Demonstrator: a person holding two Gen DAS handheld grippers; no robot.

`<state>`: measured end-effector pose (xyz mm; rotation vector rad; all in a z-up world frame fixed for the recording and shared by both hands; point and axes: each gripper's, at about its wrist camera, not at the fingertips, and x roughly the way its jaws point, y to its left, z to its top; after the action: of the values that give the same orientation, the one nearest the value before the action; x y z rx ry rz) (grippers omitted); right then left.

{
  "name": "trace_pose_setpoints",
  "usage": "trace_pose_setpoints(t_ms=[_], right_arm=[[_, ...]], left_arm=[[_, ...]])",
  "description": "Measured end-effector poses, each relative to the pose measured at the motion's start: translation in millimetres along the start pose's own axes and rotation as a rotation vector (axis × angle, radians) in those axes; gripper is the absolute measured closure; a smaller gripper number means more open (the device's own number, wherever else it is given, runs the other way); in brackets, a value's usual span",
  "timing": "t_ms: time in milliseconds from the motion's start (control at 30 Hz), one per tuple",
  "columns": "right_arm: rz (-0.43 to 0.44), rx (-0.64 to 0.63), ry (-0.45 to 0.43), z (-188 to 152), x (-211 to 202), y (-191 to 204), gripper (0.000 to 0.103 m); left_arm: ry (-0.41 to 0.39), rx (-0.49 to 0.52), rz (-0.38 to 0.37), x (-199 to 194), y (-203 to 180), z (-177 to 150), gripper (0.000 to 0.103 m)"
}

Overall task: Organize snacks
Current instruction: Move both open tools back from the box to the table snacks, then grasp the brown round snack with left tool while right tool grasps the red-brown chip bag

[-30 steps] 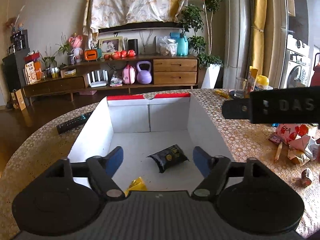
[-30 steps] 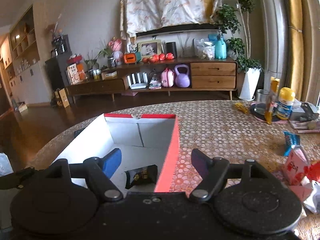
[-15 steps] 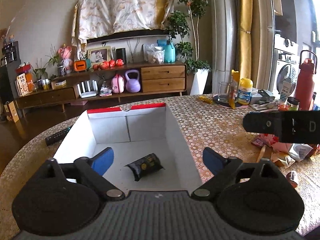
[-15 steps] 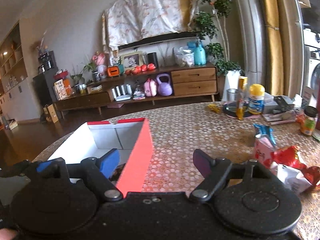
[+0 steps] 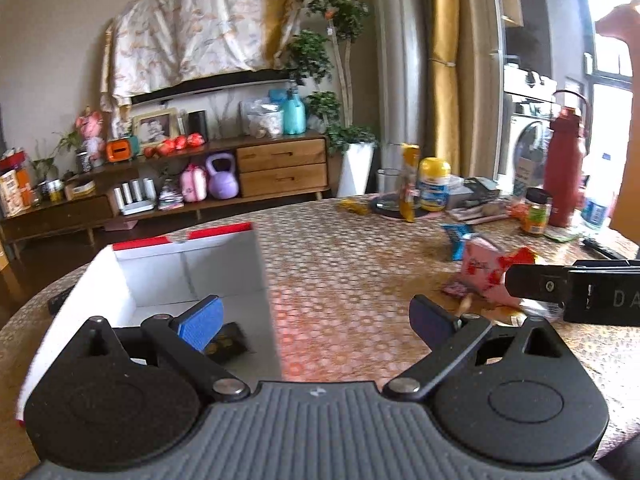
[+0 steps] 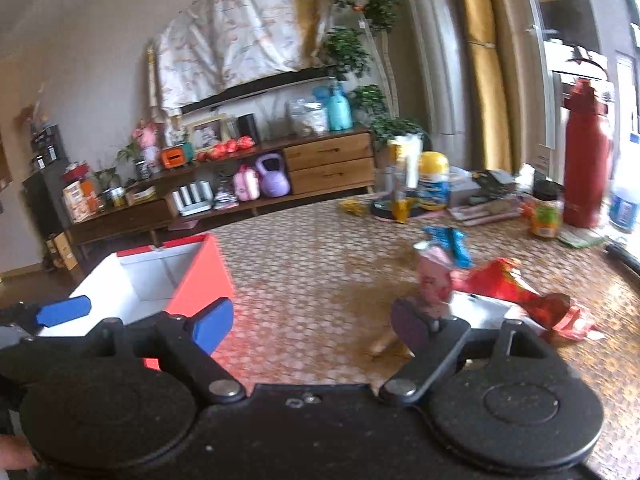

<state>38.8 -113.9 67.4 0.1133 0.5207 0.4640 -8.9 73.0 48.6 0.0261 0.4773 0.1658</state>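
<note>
**Grippers empty, swinging off box toward snack pile**

Grippers: both spread wide, nothing btwn pads. Left gripper [image 5: 316, 318] straddles the right wall of the box [image 5: 262, 264]: one blue pad over the box interior, the other over bare tablecloth right of the box. Its jaws have just been opening and stand about as wide as they go; no item btwn them. Right gripper [image 6: 312, 324] sits right of the box, one pad just beside the red outer wall, the other at the near edge of the pile. Its jaws have also just been opening, nothing pinched. Frames blurred, so both look to be in transit.

Progress: early. One dark packet [image 5: 226, 346] lies on the box floor, part-hidden behind the left pad. A sec ago a yellow packet also showed at the near edge of the floor; not visible now, prob. hidden under the gripper body. Views have since shifted from over the box to right of it.

Left to do: pile right of the box untouched – pink pack [image 6: 434, 280], red wrapper [image 6: 520, 292], blue packet [image 6: 450, 246] beyond them, plus a small stick-like item near the right pad, too blurred to ID. Bottles and jar at the far right of the table: can't tell if they count as snacks.

Judgement: next step likely a pickup from the pile, right gripper nearest.
</note>
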Motion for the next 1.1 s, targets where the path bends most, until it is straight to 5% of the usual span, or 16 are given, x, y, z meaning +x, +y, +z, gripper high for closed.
trace_pose_setpoints(t_ms=[700,1100], right_arm=[[-0.231,0.128,0.019,-33,-14,-124,0.012],[-0.291,0.163,0.03,-45,-17,-166,0.007]], left_arm=[[0.08,0.159,-0.217,35,-119,-25,0.003],[0.14,0.215,-0.312,69,-169,-50,0.003]])
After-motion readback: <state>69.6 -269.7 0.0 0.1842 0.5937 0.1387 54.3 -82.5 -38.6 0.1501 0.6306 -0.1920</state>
